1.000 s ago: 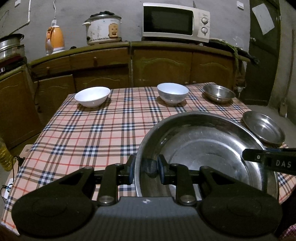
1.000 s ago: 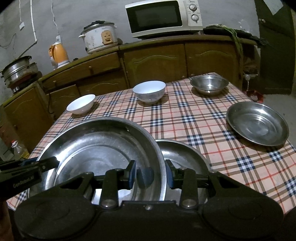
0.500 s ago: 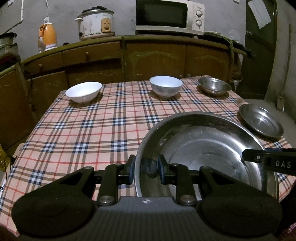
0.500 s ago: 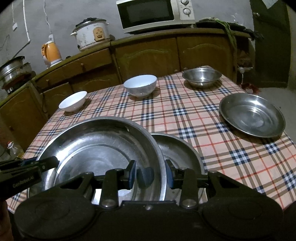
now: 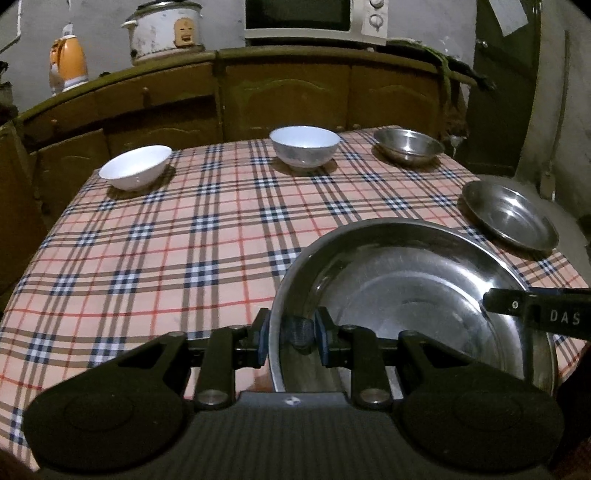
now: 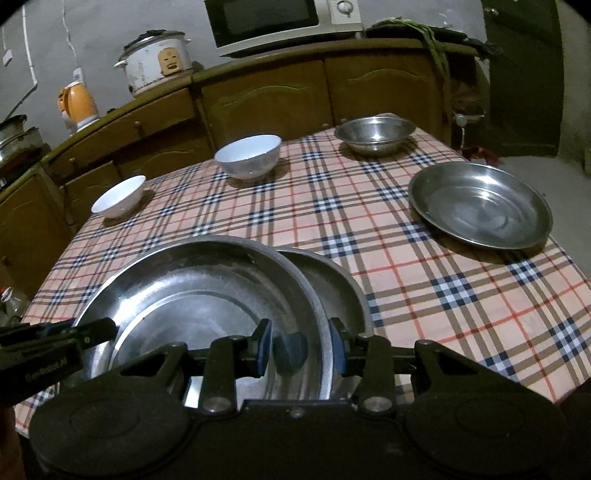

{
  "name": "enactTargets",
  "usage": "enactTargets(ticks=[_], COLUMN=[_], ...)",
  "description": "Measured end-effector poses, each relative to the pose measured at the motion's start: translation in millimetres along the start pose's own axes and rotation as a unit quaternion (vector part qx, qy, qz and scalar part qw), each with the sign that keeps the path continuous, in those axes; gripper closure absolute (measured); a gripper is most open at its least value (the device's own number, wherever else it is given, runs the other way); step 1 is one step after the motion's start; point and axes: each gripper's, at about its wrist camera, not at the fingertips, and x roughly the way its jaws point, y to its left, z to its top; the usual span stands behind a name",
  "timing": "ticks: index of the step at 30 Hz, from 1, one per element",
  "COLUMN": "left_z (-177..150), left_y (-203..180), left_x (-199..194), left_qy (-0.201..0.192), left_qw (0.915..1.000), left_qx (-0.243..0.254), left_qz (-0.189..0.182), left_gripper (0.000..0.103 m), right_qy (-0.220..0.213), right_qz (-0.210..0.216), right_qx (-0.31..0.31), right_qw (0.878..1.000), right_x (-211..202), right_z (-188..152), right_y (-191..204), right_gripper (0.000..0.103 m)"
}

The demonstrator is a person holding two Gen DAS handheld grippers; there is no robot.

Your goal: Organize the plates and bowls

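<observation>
Left wrist view: a big steel pan [image 5: 406,295] is gripped at its near-left rim by the left gripper [image 5: 291,332], jaws narrow and clamped on the rim wall. The right gripper [image 5: 535,315] is seen at the pan's far right edge as a black bar reaching over the rim. The pan is held above the near right part of a plaid-covered table [image 5: 184,258].

Right wrist view: the same pan [image 6: 192,295] is pinched at its right rim by the right gripper [image 6: 301,345], jaws partly closed on the rim. A second steel pan [image 6: 332,284] is seen just behind and under the first, at its right; whether the two touch cannot be told. The left gripper [image 6: 85,332] is noted at the pan's left rim.

Further items on the cloth, all apart from each other:
- steel plate [image 6: 480,205] at the right edge
- steel bowl [image 6: 375,134] at the far right corner
- white bowl [image 6: 249,155] at far centre
- small white bowl [image 6: 118,195] at far left

Behind the table, wooden cabinets [image 5: 280,99] are seen carrying a rice cooker [image 5: 164,27], a kettle [image 5: 68,62] and a microwave [image 5: 314,18]
</observation>
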Motion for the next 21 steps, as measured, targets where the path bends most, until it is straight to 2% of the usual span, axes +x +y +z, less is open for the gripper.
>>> enactTargets(ticks=[21], left_z=[1], left_y=[-28], left_x=[35], left_qy=[0.030], left_qw=[0.9992], left_qx=[0.015], left_qz=[-0.021], left_gripper=[0.076], right_qy=[0.010], right_qz=[-0.032], right_qx=[0.041], right_qw=[0.999], right_x=[18], right_z=[1], right_y=[-36], right_gripper=[0.061])
